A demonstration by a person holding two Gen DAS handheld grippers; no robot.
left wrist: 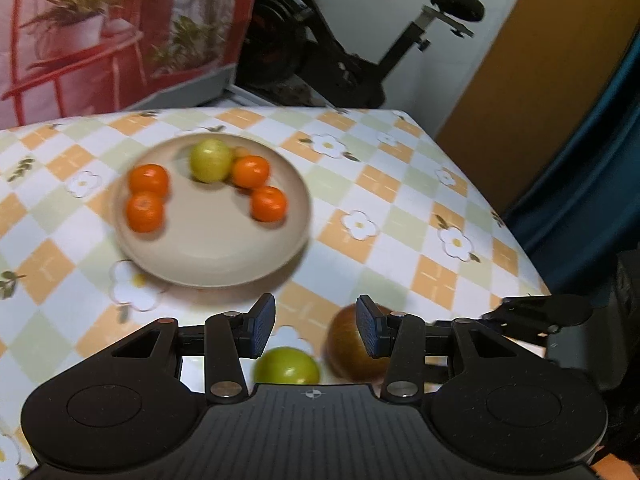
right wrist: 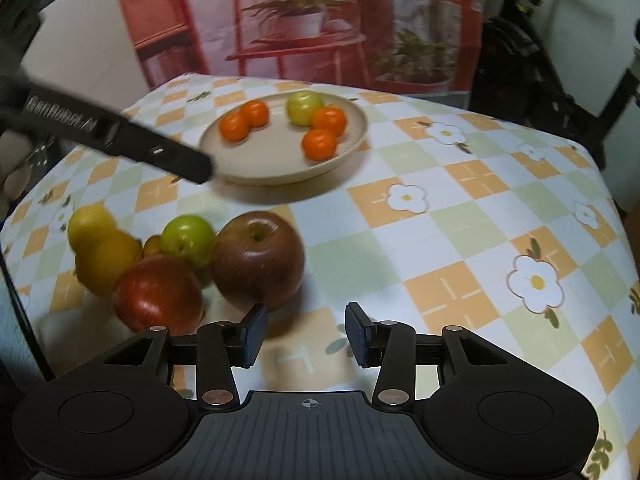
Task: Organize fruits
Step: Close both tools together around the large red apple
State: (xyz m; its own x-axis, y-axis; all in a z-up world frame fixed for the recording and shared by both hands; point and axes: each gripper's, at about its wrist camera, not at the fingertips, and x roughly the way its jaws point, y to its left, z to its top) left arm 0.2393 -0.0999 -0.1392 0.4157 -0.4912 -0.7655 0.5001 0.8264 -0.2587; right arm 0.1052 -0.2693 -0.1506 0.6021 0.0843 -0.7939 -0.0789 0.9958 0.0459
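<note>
A beige plate (right wrist: 344, 156) sits toward the far side of the table (right wrist: 460, 240), holding four oranges (right wrist: 319, 144) and a small green fruit (right wrist: 304, 107), while nearer the front left lie two red apples (right wrist: 258, 258), a green fruit (right wrist: 188, 240) and yellow fruits (right wrist: 105, 258) bunched together. The left claw (left wrist: 316, 326) hangs open just above the loose fruit and the right claw (right wrist: 306, 334) hangs open over bare cloth, neither gripping anything. The table wears a checked orange, green and white cloth with daisies; behind it hang a backdrop (right wrist: 320, 20) printed with red shelves and potted plants, and an exercise bike (left wrist: 360, 40) stands by a white wall.
</note>
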